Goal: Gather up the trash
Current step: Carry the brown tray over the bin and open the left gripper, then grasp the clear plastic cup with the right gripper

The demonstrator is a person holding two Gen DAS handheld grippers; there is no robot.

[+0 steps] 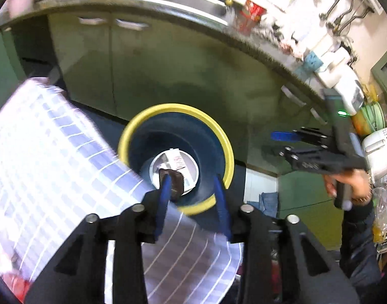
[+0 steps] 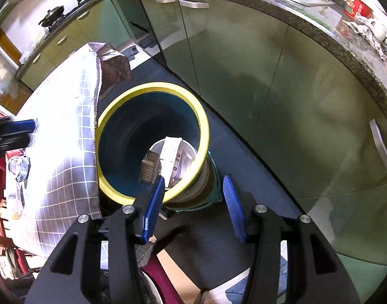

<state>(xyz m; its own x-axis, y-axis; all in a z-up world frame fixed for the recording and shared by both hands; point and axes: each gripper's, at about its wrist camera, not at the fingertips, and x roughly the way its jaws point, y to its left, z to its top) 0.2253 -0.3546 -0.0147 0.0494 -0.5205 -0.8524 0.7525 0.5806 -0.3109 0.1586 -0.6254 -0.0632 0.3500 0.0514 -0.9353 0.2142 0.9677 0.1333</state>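
Note:
A blue trash bin with a yellow rim (image 1: 220, 136) (image 2: 153, 87) stands on the dark floor beside a table. Inside it lie a white paper piece (image 1: 177, 160) (image 2: 172, 155) and a dark wrapper (image 1: 174, 179) (image 2: 149, 168). My left gripper (image 1: 193, 186) is open and empty above the bin's mouth. My right gripper (image 2: 194, 185) is open and empty over the bin's near rim; it also shows in the left wrist view (image 1: 284, 143) at the right, held by a hand. The left gripper's blue fingertip (image 2: 23, 125) shows at the right wrist view's left edge.
A table with a checked cloth (image 1: 54, 157) (image 2: 64, 152) stands left of the bin. Green cabinets (image 1: 168, 71) (image 2: 244, 76) under a granite counter (image 2: 345, 48) run behind it. The counter carries a sink and clutter. A blue cloth (image 1: 269, 200) lies on the floor.

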